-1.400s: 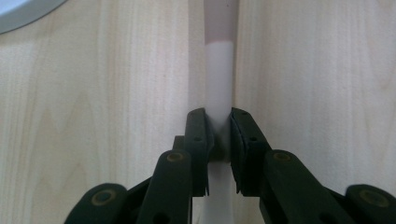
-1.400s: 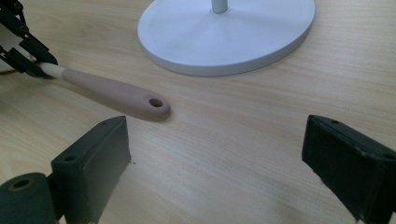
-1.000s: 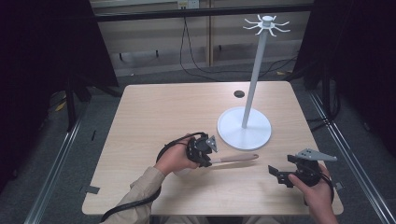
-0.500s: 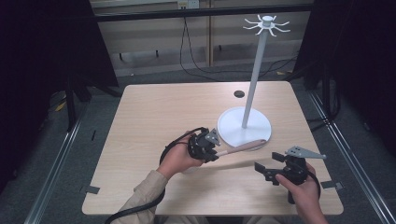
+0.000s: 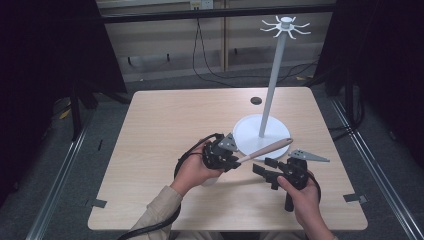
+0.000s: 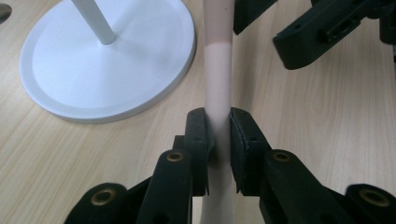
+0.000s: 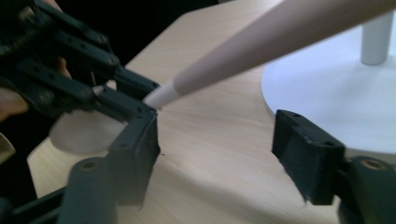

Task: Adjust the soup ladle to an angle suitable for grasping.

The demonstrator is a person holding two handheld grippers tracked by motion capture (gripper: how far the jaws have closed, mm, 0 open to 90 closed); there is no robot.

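The room around you is dark, with black curtains at the left and right edges of the high view and cables trailing along the back wall at the top. The counter sits in the middle of the frame, a pale wood-grain top that looks smooth, so anything laid on it may slide. The white stand rises right of centre, a tall pole on a round base with hooks at its top, and a small dark disc lies on the counter just left of the pole.

The spatula hangs above the counter at lower centre, slanting up to the right over the base's near edge. Its long handle looks stiff and light, probably smooth plastic or silicone, so it could twist in a loose grip. Your left gripper is clamped on the whitish end of the handle; the left gripper view shows its pads pressing both sides.

Your right gripper has just been closing its jaws, yet nothing sits between them; the handle passes above. Take it on the thicker pink part, well clear of the left gripper.
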